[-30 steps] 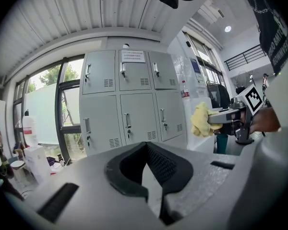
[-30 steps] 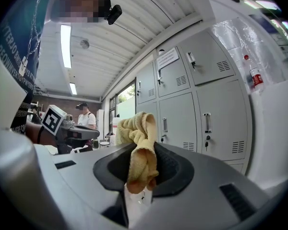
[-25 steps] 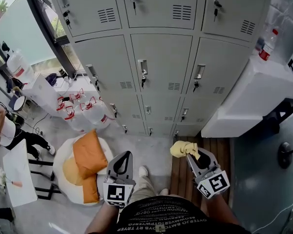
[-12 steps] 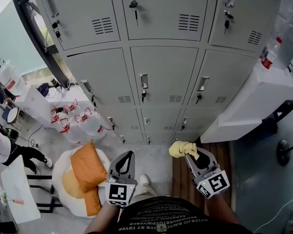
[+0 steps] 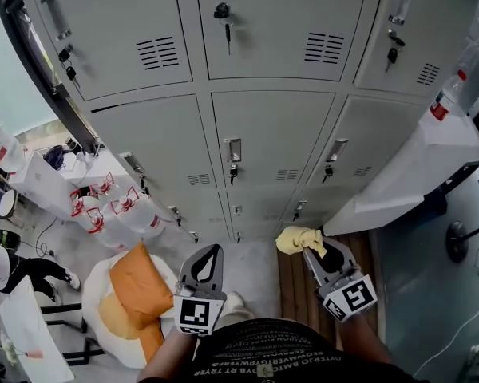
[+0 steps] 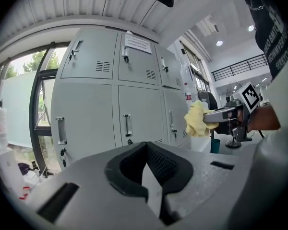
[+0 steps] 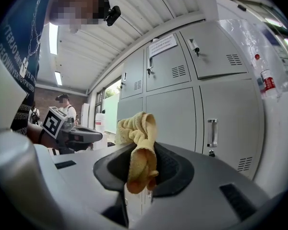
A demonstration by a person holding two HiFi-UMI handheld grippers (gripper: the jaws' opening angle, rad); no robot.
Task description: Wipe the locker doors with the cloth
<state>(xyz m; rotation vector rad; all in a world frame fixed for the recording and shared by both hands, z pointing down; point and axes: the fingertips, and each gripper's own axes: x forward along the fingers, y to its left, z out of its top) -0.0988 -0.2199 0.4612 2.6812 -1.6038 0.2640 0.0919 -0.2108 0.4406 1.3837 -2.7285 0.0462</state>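
Observation:
A wall of grey metal locker doors (image 5: 263, 142) with handles, keys and vents fills the head view ahead of me. My right gripper (image 5: 313, 247) is shut on a bunched yellow cloth (image 5: 297, 239), held a short way off the lockers; the cloth (image 7: 138, 150) hangs up out of the closed jaws in the right gripper view. My left gripper (image 5: 208, 254) is shut and holds nothing, pointing at the lower doors. From the left gripper view the lockers (image 6: 110, 114) stand ahead and the yellow cloth (image 6: 197, 119) shows at the right.
A white slanted cabinet (image 5: 415, 170) with a red-capped bottle (image 5: 443, 98) stands at the right. Large water jugs (image 5: 116, 206) and an orange cushion on a round seat (image 5: 140, 290) lie at the left. A dark window frame (image 5: 40, 78) borders the lockers.
The head view has closed in on the lockers and tilted upward, so the doors look larger. Both grippers have risen slightly with it; the cloth stays in the right gripper.

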